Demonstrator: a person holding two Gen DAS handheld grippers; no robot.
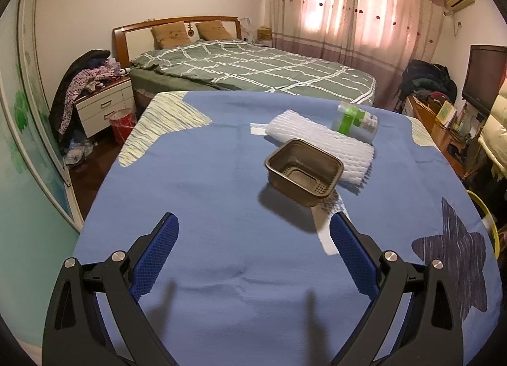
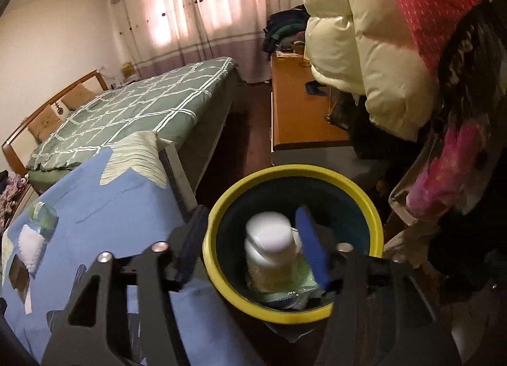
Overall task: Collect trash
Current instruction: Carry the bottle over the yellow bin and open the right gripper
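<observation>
In the left wrist view, a brown plastic tray sits on the blue cloth, partly on a white foam sheet. A clear bottle with a green label lies behind the foam. My left gripper is open and empty, hovering over the cloth short of the tray. In the right wrist view, my right gripper is open above a yellow-rimmed bin. A white-capped bottle, blurred, is between the fingers and over the bin's inside; it looks free of both pads. Green and white trash lies in the bin.
The blue-covered table stands at the foot of a green checked bed. A nightstand with clothes is at the left, a wooden cabinet and hanging jackets at the right. The bin stands beside the table's right edge.
</observation>
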